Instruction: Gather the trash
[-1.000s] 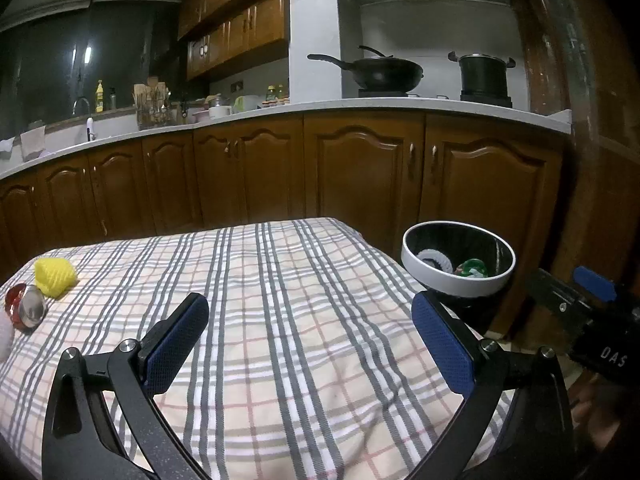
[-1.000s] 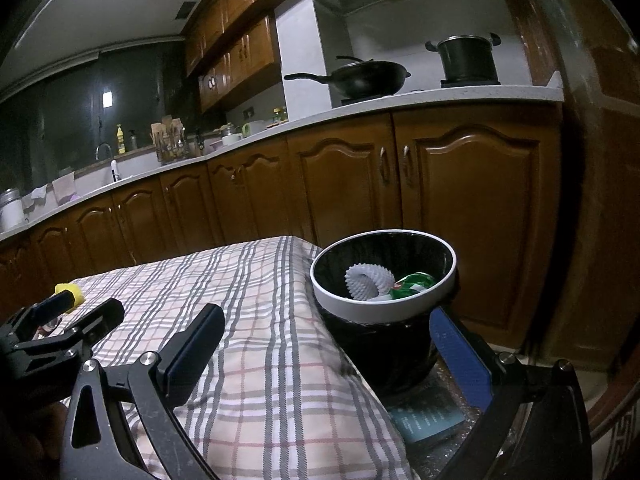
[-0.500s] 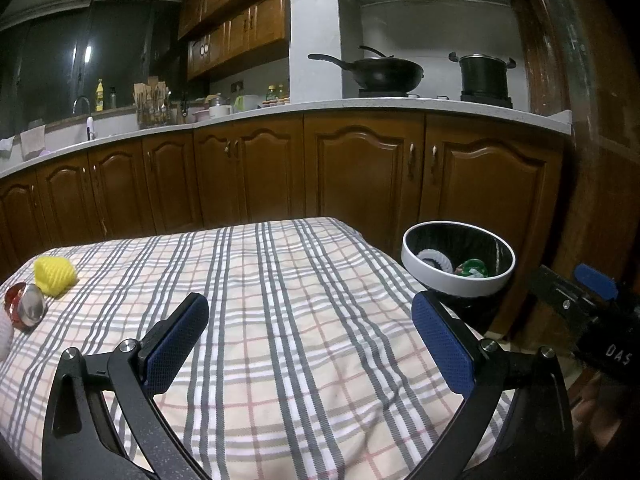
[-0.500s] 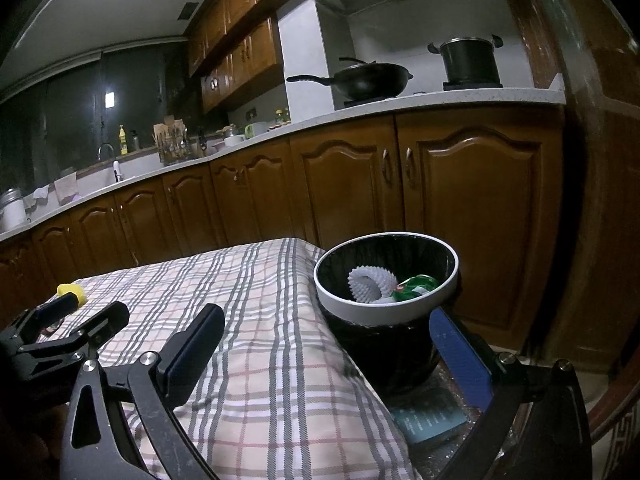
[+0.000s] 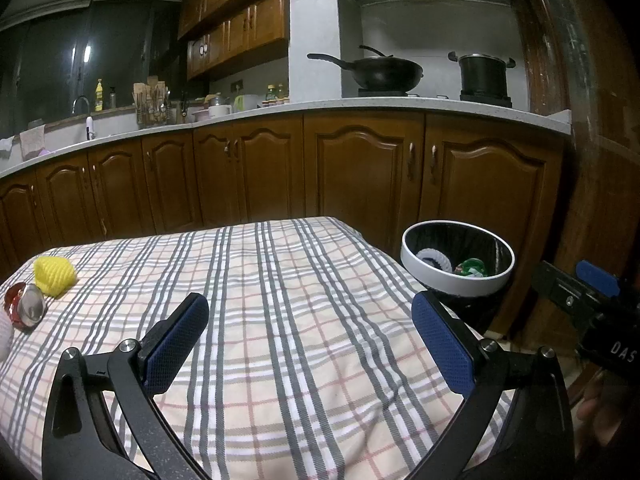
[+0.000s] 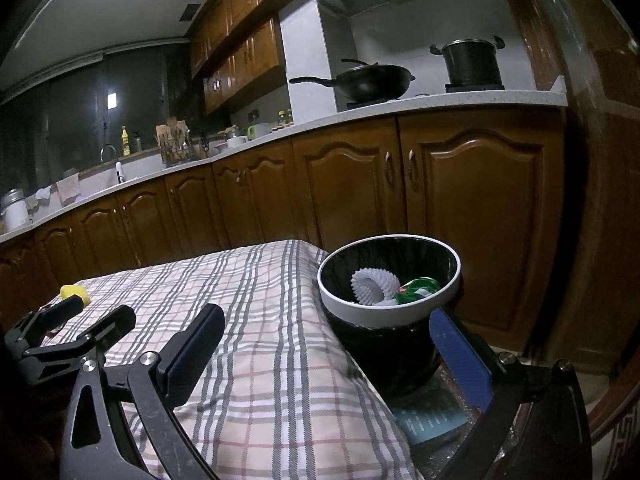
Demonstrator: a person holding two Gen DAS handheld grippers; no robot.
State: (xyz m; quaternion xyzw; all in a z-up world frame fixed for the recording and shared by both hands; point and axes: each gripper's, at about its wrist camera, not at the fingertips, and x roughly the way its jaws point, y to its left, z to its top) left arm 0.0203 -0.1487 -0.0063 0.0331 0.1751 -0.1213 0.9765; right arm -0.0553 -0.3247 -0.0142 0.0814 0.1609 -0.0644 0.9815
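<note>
Bench (image 5: 280,320): covered with a plaid cloth, it fills the space under and ahead of the left fingers; in the right wrist view it lies under the right gripper's left finger and runs off to that side.
Trash bin (image 6: 390,280): black with a white rim, off the bench's edge; it stands just ahead of the right fingers, nearer the right one, and beyond the tip of the left gripper's right finger.
Left gripper (image 5: 310,344): blue-padded fingers spread wide with nothing between them, held over the cloth.
Right gripper (image 6: 328,354): fingers spread wide and empty, one over the bench edge, the other beside the bin's wall.
White ruffled piece (image 6: 374,286): inside the bin, ahead of the gap between the right fingers.
Green wrapper (image 6: 420,286): inside the bin, touching the white piece.
Yellow mesh piece (image 5: 54,276): on the cloth, well left of the left gripper's left finger and further ahead than its tip.
Red and silver item (image 5: 24,308): on the cloth just beside the yellow piece, nearer the left edge of the view; what it is I cannot tell.
</note>
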